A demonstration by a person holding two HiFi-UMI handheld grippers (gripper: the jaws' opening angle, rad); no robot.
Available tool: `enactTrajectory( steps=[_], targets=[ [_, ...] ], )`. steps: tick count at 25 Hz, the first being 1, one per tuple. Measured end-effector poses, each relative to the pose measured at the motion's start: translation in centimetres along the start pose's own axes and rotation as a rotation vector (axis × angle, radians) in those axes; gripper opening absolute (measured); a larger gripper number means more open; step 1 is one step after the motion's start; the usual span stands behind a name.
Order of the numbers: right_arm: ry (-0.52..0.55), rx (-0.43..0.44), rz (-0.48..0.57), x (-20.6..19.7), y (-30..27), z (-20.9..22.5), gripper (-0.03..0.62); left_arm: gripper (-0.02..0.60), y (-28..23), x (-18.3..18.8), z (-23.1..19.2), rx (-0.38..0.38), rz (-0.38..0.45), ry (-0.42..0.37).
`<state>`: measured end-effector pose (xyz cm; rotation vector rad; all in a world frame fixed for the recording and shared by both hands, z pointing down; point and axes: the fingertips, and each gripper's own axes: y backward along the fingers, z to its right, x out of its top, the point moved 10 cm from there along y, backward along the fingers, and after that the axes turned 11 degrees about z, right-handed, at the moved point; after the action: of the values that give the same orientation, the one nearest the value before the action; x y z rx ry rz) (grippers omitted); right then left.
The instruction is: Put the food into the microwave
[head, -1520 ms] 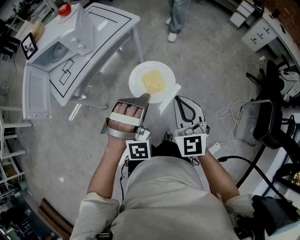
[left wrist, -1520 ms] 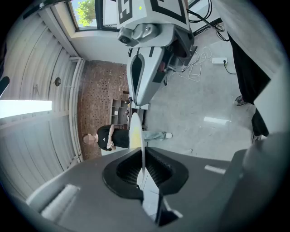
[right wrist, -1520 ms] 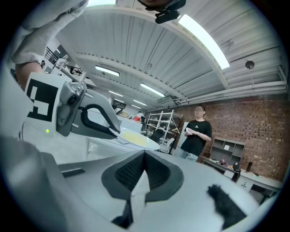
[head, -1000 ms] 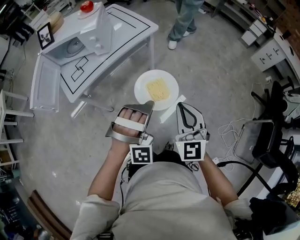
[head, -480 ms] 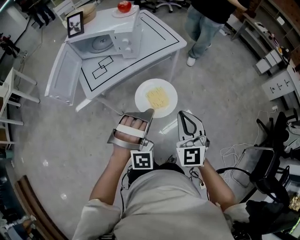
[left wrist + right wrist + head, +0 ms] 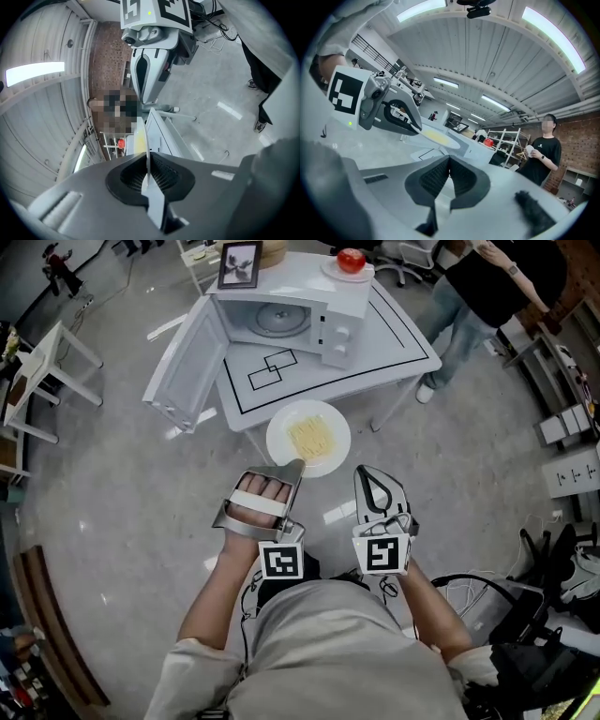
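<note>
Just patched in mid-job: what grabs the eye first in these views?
A white plate of yellow food hangs over the floor at centre, its rim pinched in the left gripper's jaws. Just beyond it a microwave stands on a white table, its door swung wide open. The right gripper sits beside the plate, jaws shut on nothing.

You hold the white plate [image 6: 284,420] level, its near rim pinched in your left gripper [image 6: 298,465], yellow food [image 6: 312,437] heaped at centre. Beyond it the white microwave [image 6: 328,320] stands on a table [image 6: 394,343], door [image 6: 183,367] swung wide open.
</note>
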<state>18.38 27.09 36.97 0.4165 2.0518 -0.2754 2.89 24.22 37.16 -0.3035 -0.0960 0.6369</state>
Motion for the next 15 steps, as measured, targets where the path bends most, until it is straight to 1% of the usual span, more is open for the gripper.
enactTrajectory(
  steps=[4, 7, 10, 13, 15],
  targets=[
    [-0.003, 0.042, 0.009, 1.5, -4.6, -2.8, 0.011, 0.029, 0.9, -5.5, 0.6, -0.012, -0.047, 0.015],
    [0.020, 0.068, 0.015, 2.8, -7.0, -4.3, 0.011, 0.029, 1.5, -8.5, 0.6, -0.019, -0.068, 0.013],
    [0.068, 0.102, 0.013, 3.5, -8.9, -5.6, 0.012, 0.029, 1.5, -10.5, 0.8, -0.023, -0.075, 0.018],
    [0.101, 0.136, 0.010, 3.9, -9.9, -6.6, 0.012, 0.029, 1.4, -11.7, 1.1, -0.029, -0.081, 0.036],
    [0.145, 0.160, 0.001, 4.0, -10.7, -7.0, 0.012, 0.029, 1.1, -12.4, 1.3, -0.031, -0.088, 0.042]
  ],
)
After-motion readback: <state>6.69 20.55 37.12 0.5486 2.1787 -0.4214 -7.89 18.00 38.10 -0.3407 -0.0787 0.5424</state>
